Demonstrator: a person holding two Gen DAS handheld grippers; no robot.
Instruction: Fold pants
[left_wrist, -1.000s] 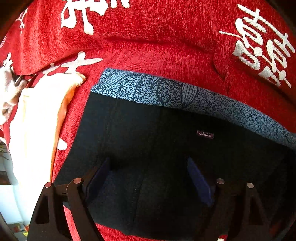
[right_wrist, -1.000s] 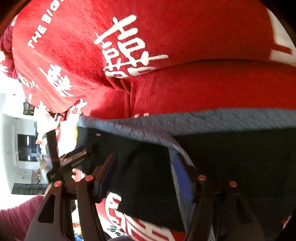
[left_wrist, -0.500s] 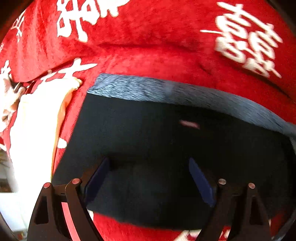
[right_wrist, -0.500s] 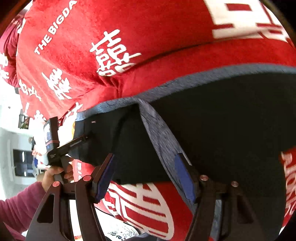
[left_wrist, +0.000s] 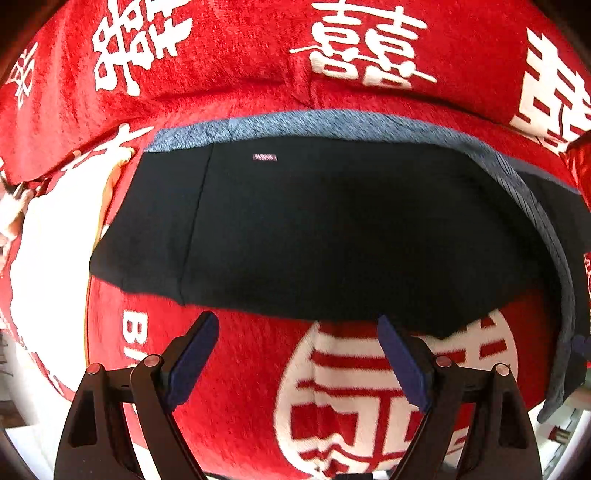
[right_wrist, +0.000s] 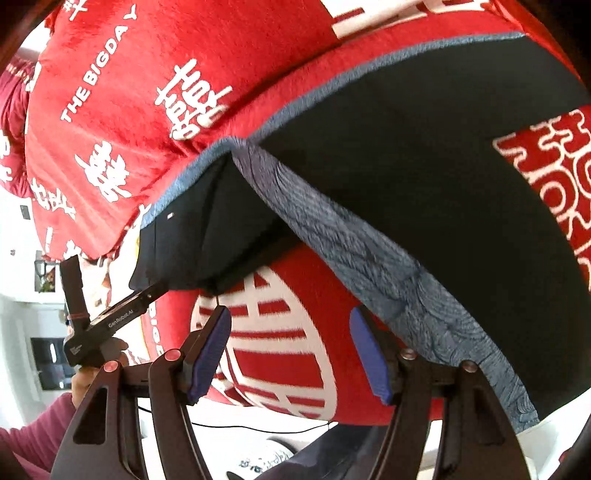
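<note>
A home: a sofa under a red cover (left_wrist: 229, 48) with white characters; white room walls (right_wrist: 14, 221) at nine o'clock.

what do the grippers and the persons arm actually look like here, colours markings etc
Both the left gripper and right gripper have black triangular cut-out finger frames with copper-coloured rivets and dark blue pads. In the right wrist view, the left gripper's black body carries white "GenRobot.AI" lettering and a red band on its upright post. The hand holding it is bare, with a maroon sleeve.

Matt black pants (left_wrist: 332, 229), plush red blanket (left_wrist: 229, 51)
</note>
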